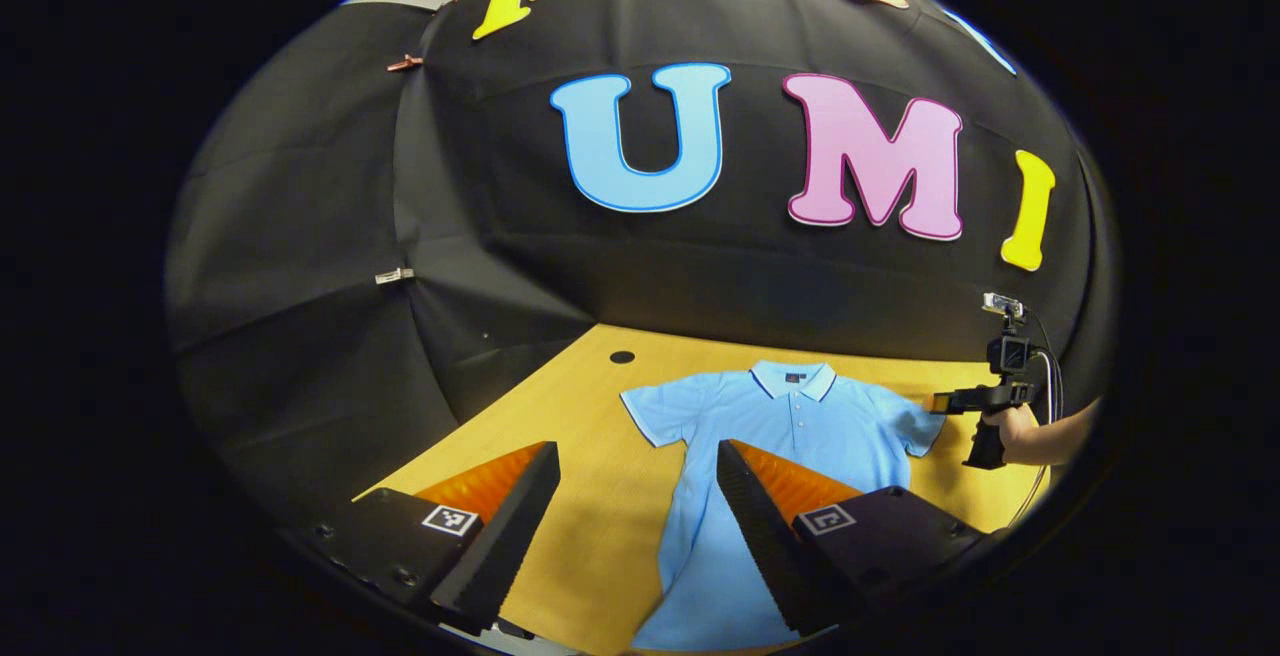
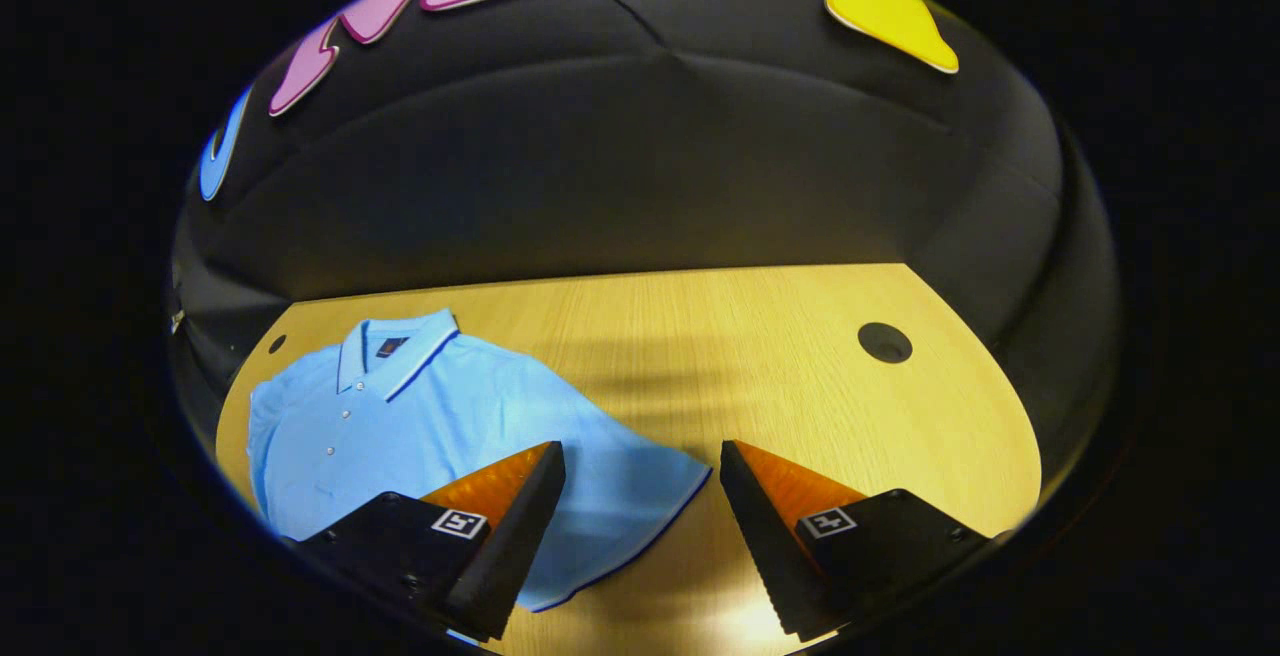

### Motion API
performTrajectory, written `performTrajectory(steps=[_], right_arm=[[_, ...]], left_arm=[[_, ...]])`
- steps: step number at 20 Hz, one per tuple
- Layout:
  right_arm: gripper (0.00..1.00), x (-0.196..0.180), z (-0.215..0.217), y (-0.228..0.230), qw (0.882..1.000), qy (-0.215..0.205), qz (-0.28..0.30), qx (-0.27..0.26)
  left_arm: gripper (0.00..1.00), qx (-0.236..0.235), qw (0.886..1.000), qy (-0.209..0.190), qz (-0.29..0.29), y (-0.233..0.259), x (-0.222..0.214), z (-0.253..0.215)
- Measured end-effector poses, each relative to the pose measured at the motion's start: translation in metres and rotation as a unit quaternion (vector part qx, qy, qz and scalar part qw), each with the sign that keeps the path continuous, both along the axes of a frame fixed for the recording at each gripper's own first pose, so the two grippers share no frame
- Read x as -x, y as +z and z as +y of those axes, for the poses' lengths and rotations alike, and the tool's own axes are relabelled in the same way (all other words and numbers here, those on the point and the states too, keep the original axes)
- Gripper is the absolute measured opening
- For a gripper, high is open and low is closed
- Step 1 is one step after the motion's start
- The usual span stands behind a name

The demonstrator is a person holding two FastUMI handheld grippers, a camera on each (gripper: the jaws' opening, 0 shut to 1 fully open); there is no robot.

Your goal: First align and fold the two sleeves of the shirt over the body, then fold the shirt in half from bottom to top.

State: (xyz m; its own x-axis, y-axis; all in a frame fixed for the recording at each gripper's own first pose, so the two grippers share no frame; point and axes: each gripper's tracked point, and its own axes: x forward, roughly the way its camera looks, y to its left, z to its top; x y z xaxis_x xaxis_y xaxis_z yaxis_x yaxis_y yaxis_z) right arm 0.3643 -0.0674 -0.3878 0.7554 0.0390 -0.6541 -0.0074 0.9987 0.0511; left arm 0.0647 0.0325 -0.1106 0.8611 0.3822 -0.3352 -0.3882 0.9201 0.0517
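Note:
A light blue polo shirt (image 1: 800,426) lies flat and face up on the wooden table (image 1: 600,516), collar at the far side, both short sleeves spread out. In the left gripper view my left gripper (image 1: 638,476) stands open above the shirt's lower left edge, nothing between its fingers. Farther off, a hand (image 1: 1020,431) holds the right gripper (image 1: 938,402) at the tip of the shirt's right sleeve (image 1: 915,428). In the right gripper view the shirt (image 2: 400,426) lies to the left and its sleeve (image 2: 640,496) reaches under the gap of my open right gripper (image 2: 640,471).
Bare table (image 2: 780,356) stretches to the right of the shirt, with a round cable hole (image 2: 885,342) near the back. Another hole (image 1: 622,357) sits beyond the left sleeve. The black cloth wall closes the table's far side, held by clips (image 1: 394,276).

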Motion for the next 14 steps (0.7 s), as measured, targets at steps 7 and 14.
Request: performTrajectory(steps=[7,14], right_arm=[[0.99,-0.003,-0.004,-0.022,1.0,-0.004,0.019,0.013],[0.63,-0.003,0.002,-0.022,1.0,-0.008,0.022,0.015]], left_arm=[[1.0,-0.001,1.0,-0.023,0.002,-0.005,-0.013,-0.012],[1.0,-0.011,0.999,-0.035,-0.008,-0.003,-0.012,-0.012]])
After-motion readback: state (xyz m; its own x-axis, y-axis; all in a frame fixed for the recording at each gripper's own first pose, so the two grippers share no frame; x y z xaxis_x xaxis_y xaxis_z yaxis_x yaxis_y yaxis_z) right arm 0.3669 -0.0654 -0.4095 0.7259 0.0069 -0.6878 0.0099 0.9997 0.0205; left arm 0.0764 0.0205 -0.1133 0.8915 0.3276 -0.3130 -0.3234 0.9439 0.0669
